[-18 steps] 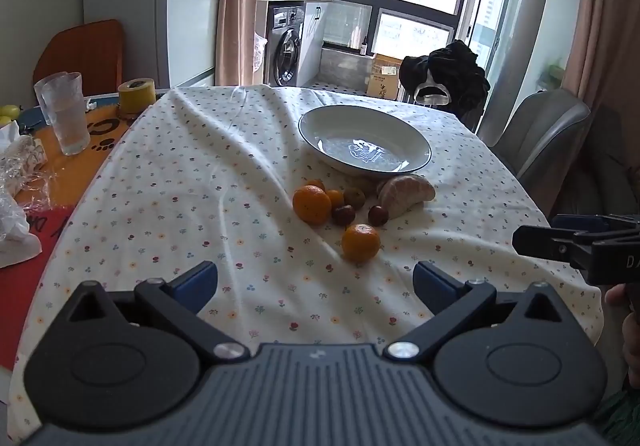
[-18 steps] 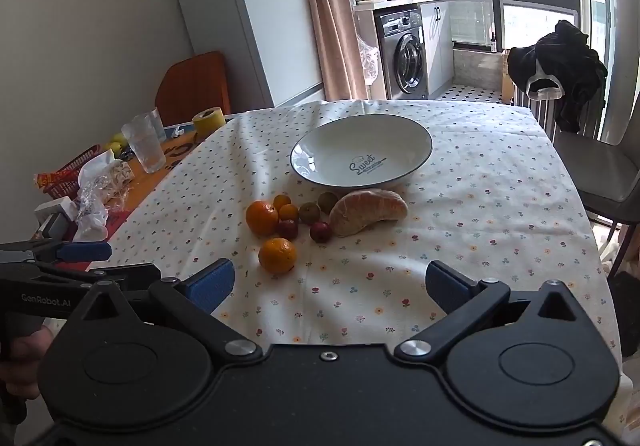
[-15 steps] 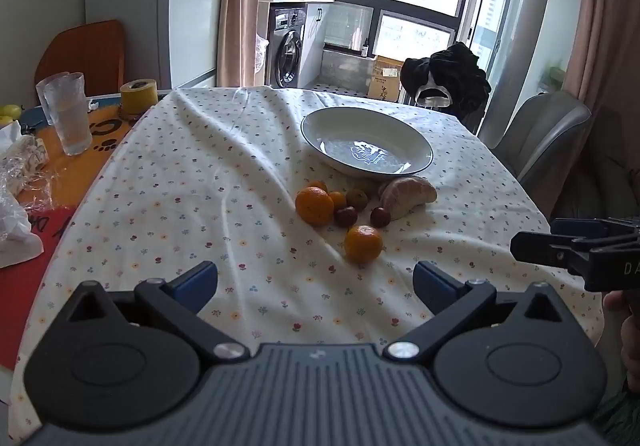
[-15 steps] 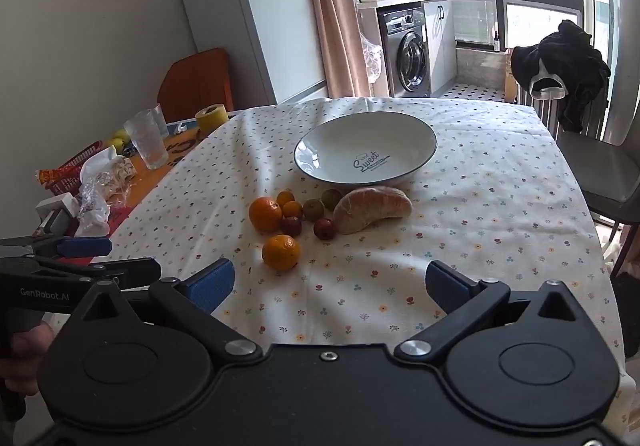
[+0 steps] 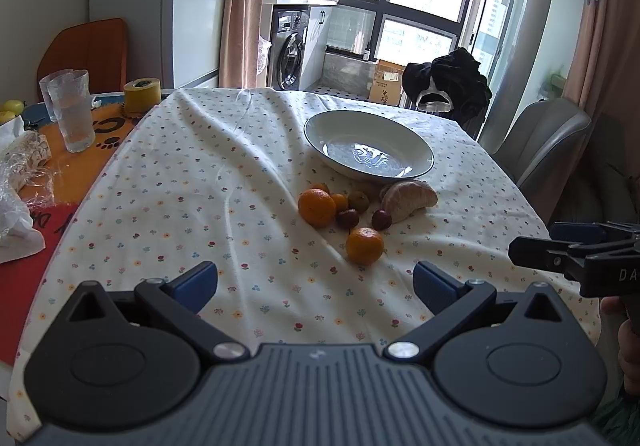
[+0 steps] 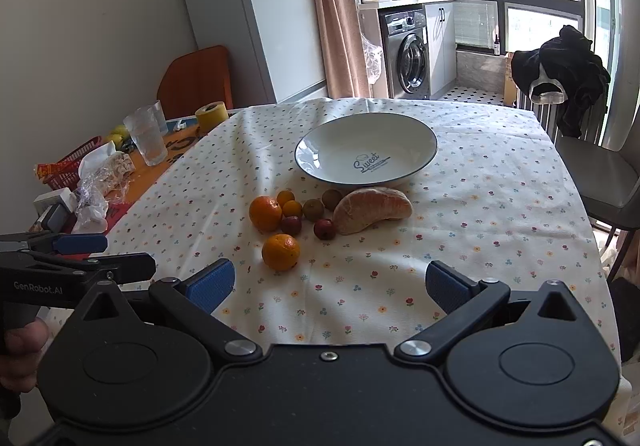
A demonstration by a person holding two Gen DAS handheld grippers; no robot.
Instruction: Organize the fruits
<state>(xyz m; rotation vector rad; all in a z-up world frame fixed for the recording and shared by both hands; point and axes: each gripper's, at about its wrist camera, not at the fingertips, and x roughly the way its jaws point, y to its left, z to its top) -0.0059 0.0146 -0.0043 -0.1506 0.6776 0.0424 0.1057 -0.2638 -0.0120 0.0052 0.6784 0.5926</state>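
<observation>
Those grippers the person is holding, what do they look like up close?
Each is black plastic. The left gripper has two round discs, a ribbed grey-blue body and slim black linkage arms with silver pivots, ending in blue-padded fingers. The right gripper looks the same, with textured blue pads. Seen from the side, the left one carries white "GenRobot.AI" lettering.

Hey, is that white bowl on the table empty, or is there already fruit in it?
Empty. The bowl shows only its bare inside and printed "Sweet" lettering; the fruit all sits on the tablecloth in front of it.
</observation>
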